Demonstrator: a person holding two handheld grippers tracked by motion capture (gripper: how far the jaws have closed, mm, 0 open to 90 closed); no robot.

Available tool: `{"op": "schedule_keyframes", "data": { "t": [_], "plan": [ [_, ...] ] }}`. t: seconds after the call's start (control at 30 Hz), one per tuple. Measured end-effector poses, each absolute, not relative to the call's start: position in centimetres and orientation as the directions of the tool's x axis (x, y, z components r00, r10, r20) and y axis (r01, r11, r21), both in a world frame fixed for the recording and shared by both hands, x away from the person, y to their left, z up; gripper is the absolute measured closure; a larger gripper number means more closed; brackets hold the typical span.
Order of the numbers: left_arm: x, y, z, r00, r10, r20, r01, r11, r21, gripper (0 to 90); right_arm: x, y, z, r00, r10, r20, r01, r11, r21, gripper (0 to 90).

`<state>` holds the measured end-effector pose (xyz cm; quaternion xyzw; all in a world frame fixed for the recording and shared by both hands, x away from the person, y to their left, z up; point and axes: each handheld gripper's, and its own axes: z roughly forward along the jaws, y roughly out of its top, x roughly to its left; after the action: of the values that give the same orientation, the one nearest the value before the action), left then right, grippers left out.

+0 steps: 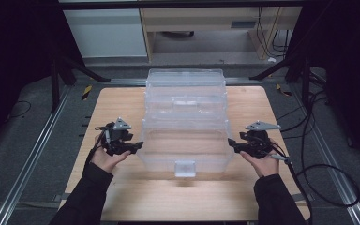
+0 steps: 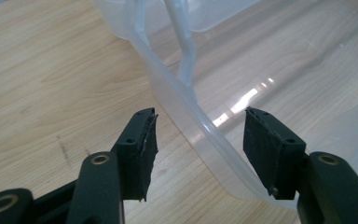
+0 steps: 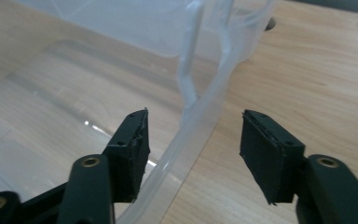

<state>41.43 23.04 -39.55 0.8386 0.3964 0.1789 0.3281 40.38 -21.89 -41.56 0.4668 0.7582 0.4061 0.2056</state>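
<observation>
A clear plastic storage box (image 1: 185, 143) sits in the middle of the wooden table (image 1: 117, 105), with a second clear piece, perhaps its lid, behind it (image 1: 186, 86). My left gripper (image 1: 137, 146) is open at the box's left side; in the left gripper view its jaws straddle the box rim (image 2: 186, 112) without touching it. My right gripper (image 1: 231, 143) is open at the box's right side, its jaws either side of the rim (image 3: 205, 116). The box looks empty.
A small clear latch (image 1: 184, 168) hangs at the box's near wall. Bare table lies in front of the box and along both sides. Cables (image 1: 318, 173) loop on the floor at the right; metal rails run beside the table.
</observation>
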Motion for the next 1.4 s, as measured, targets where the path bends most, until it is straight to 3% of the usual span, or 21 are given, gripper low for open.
{"op": "schedule_keyframes", "data": {
  "t": [0.23,0.63,1.4],
  "plan": [
    [40.6,25.4,-37.8,0.592,0.805,0.043,0.539,-0.434,0.722,39.5,40.3,-24.7,-41.3,-0.417,0.907,0.069,0.524,0.178,0.833,32.2],
    [40.0,29.1,-38.7,0.540,0.841,0.034,0.610,-0.419,0.673,33.0,40.1,-26.4,-43.1,-0.355,0.935,-0.014,0.565,0.227,0.793,24.2],
    [39.1,31.3,-40.4,0.528,0.849,0.014,0.688,-0.438,0.579,20.3,38.1,-28.0,-45.7,-0.332,0.943,-0.012,0.614,0.226,0.756,20.7]
  ]
}}
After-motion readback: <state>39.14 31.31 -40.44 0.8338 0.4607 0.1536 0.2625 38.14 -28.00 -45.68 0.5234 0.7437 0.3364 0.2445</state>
